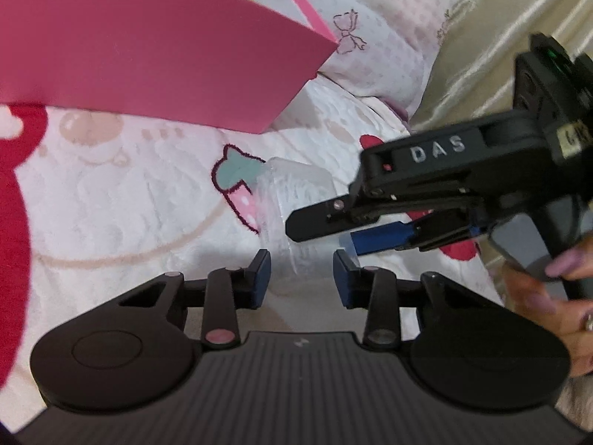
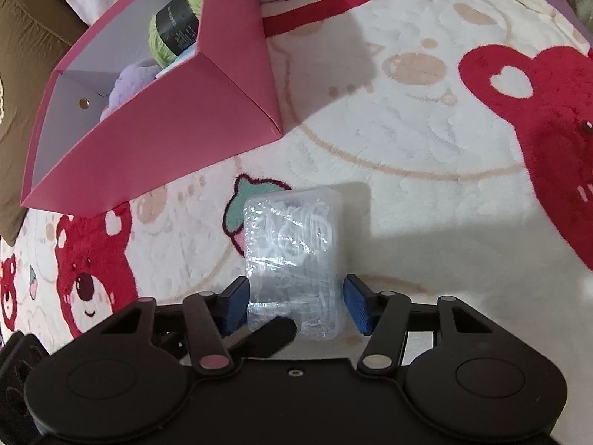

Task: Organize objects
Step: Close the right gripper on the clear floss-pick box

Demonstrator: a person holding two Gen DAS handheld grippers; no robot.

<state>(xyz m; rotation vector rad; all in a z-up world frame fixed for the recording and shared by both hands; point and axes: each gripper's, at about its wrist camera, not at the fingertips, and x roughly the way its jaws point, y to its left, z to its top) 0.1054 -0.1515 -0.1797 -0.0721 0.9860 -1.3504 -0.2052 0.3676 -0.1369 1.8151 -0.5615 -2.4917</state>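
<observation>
The fingers of the right gripper (image 2: 295,306) straddle the near end of a clear plastic packet (image 2: 292,256). The left pad (image 2: 237,306) sits at the packet's edge, while the right pad (image 2: 357,307) stands a sliver off, so they are half-closed around it and not yet clamped. Set like that, one squeeze should catch the packet across its narrow width, the sensible way to lift something flat and slippery.

The left gripper (image 1: 302,278) has narrow fingers with nothing pressed between them. Its pads flank the packet's corner from the near side, and one dark finger pokes in beside the packet in the right wrist view, apparently to steady it against sliding on the plush.

The packet lies flat on a fleecy bear-and-strawberry blanket (image 2: 426,141), half covering a strawberry motif. Just beyond it stands an open pink box (image 2: 178,111), already holding a green yarn ball (image 2: 178,26) and a lilac yarn ball (image 2: 129,81). It is probably the packet's destination, kept near for a short carry.
</observation>
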